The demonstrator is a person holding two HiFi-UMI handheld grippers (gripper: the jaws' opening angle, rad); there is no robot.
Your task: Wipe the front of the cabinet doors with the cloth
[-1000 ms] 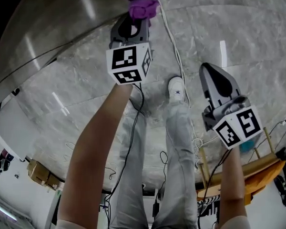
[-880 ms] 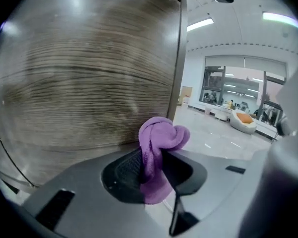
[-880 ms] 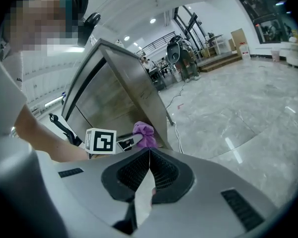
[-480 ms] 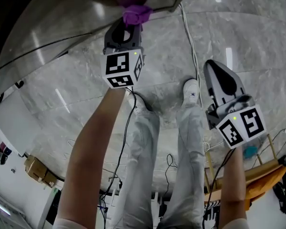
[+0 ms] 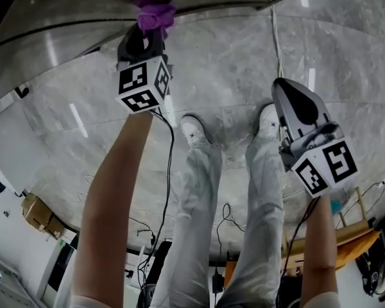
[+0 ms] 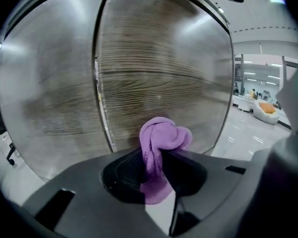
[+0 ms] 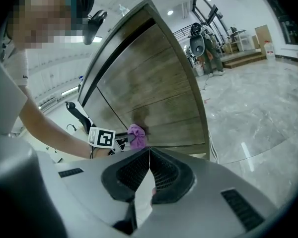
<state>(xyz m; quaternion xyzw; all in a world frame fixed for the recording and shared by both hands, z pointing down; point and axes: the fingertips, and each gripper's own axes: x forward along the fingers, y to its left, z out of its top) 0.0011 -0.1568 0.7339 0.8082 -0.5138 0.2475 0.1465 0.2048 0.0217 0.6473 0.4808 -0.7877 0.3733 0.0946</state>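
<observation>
Grey marble floor [image 5: 231, 63] runs beneath a wooden cabinet door [image 6: 159, 73]. The left tongs [image 6: 156, 170] clench a purple cloth [image 6: 164, 135] against the door's lower front; the right tongs [image 7: 148, 172] hang well apart, pinched together on nothing

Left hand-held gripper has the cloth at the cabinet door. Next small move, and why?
Probably sweep the left hand-held gripper sideways across the cabinet door, purple cloth pressed to the wood. Its jaws are shut on the cloth, bunched low on the door beside the seam; most of the panel lies beyond it. The right hand-held gripper is shut and empty.
</observation>
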